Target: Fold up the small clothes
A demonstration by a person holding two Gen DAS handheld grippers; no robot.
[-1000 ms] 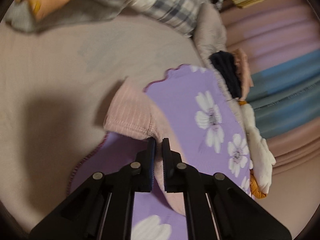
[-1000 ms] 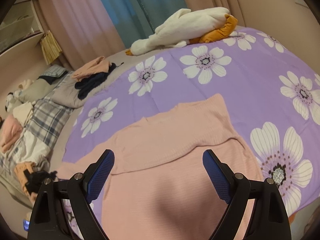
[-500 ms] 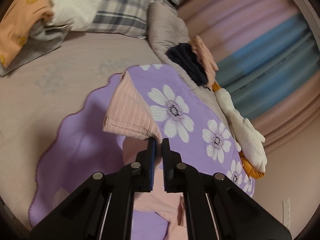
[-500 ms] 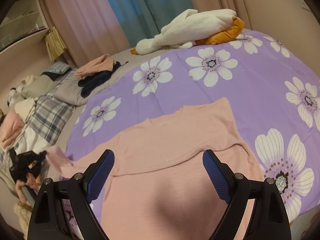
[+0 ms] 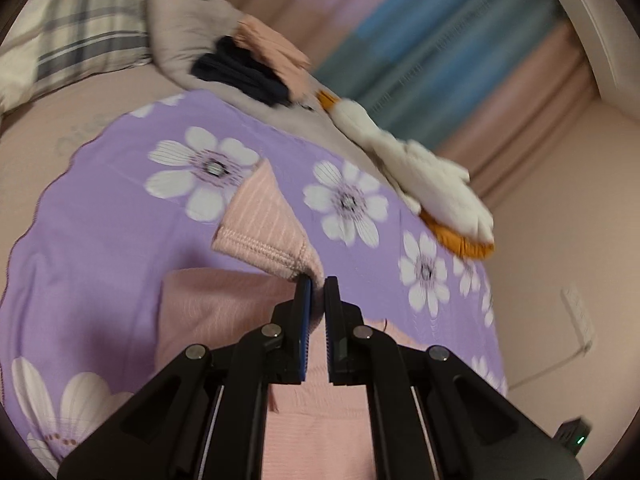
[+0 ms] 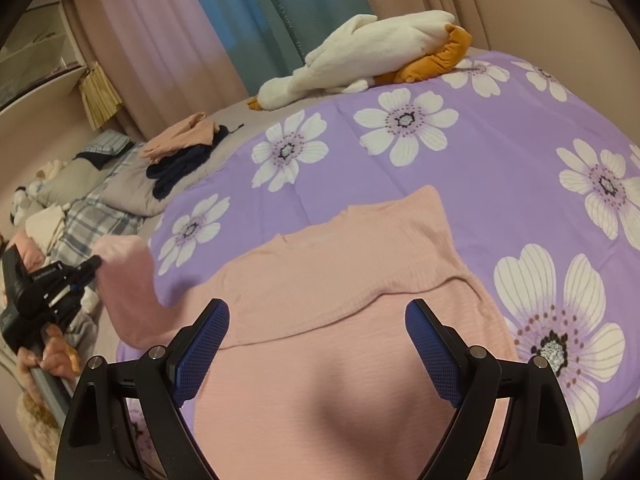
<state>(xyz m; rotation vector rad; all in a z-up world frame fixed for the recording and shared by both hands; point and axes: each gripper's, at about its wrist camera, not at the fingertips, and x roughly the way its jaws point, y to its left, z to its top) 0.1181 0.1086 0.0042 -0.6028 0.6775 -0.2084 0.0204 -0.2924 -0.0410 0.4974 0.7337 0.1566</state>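
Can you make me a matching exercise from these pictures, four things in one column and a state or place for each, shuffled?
1. left gripper
2. right gripper
3. plush goose
4. dark clothes

A. open above the pink top
B. on the grey pillow
C. at the flowered blanket's far edge
D. shut on the pink sleeve

Pairs: 1-D, 2-A, 3-C, 4-B

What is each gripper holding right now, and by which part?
The left gripper pinches the pink sweater at the cuff end of its sleeve, lifted off the bedspread. The right gripper is open, holding nothing.
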